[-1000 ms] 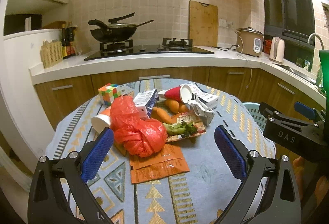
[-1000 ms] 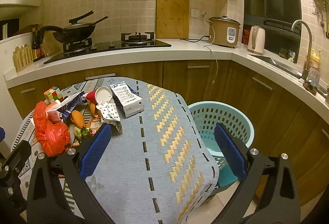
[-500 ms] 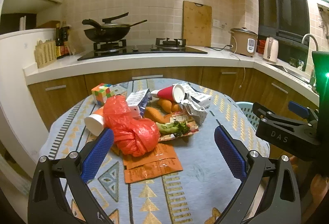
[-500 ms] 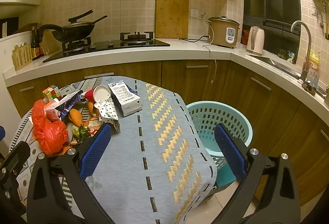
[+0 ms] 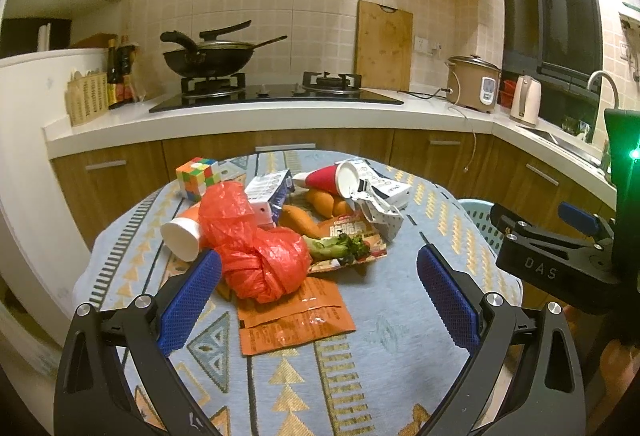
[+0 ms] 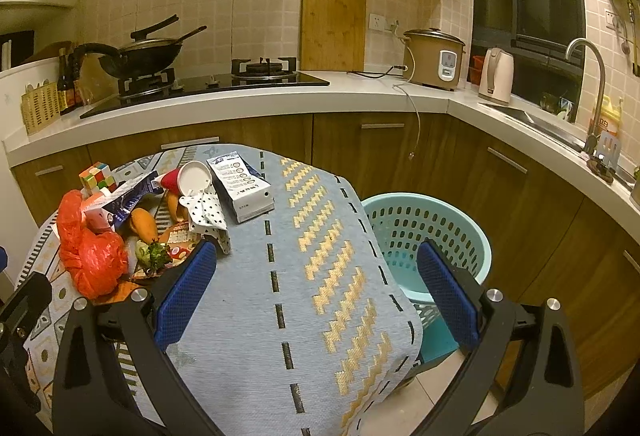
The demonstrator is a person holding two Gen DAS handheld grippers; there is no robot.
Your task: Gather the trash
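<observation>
Red bag (image 5: 260, 252) amid litter, basket (image 6: 430, 240) beside table (image 6: 320, 276)

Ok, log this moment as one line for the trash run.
left gripper: open, empty, facing red plastic bag | right gripper: open, empty, over tablecloth | teal basket: beside table, nothing visible inside

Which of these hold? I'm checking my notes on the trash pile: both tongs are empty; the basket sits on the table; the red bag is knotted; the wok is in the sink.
1. Both tongs are empty: true. The left tongs and right tongs stand open, holding nothing.
2. The basket sits on the table: false. It stands on the floor beside the table.
3. The red bag is knotted: true.
4. The wok is in the sink: false. It sits on the stove.
</observation>
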